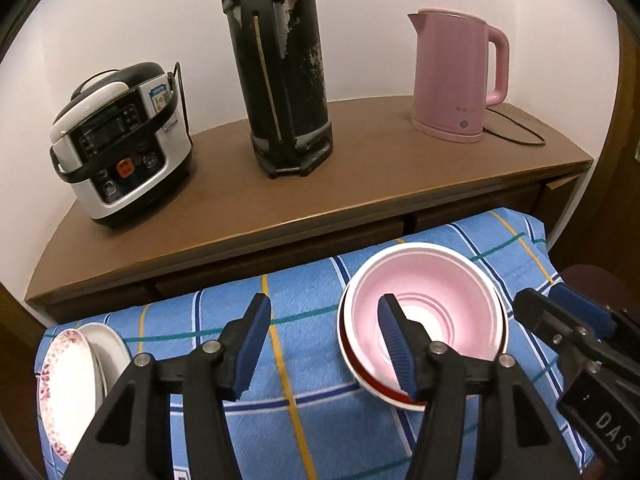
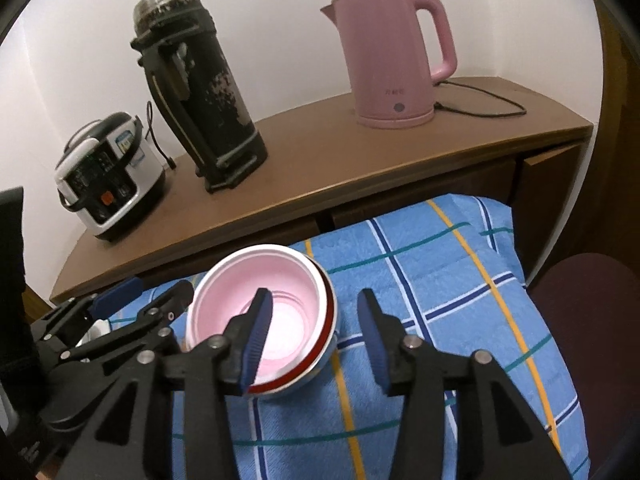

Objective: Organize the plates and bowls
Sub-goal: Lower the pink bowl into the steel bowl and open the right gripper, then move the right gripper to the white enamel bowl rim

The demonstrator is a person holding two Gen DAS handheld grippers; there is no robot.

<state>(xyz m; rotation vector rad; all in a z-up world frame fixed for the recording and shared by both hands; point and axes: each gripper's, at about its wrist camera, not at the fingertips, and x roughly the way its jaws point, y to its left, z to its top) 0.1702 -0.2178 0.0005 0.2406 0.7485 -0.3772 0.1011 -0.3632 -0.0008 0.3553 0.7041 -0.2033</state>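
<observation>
Both tongs stand parted and hold nothing: the left tongs [image 1: 324, 340] gape beside the nested pink bowl [image 1: 432, 312], the right tongs [image 2: 316, 340] straddle its rim, which suggests the stack is already set down. It rests near the checked cloth's [image 1: 304, 360] far edge, well apart from the plates [image 1: 68, 380] at its left edge. Behind, a brown tabletop [image 1: 380, 160] carries a rice cooker [image 1: 120, 144], black flask [image 1: 280, 68] and pink kettle [image 1: 456, 76] against a white wall.

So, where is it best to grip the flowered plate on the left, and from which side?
Probably by its raised upper rim, coming from above. The flowered plate stands tilted on edge against a white plate, so one finger can go on each face. The left gripper is open.
</observation>
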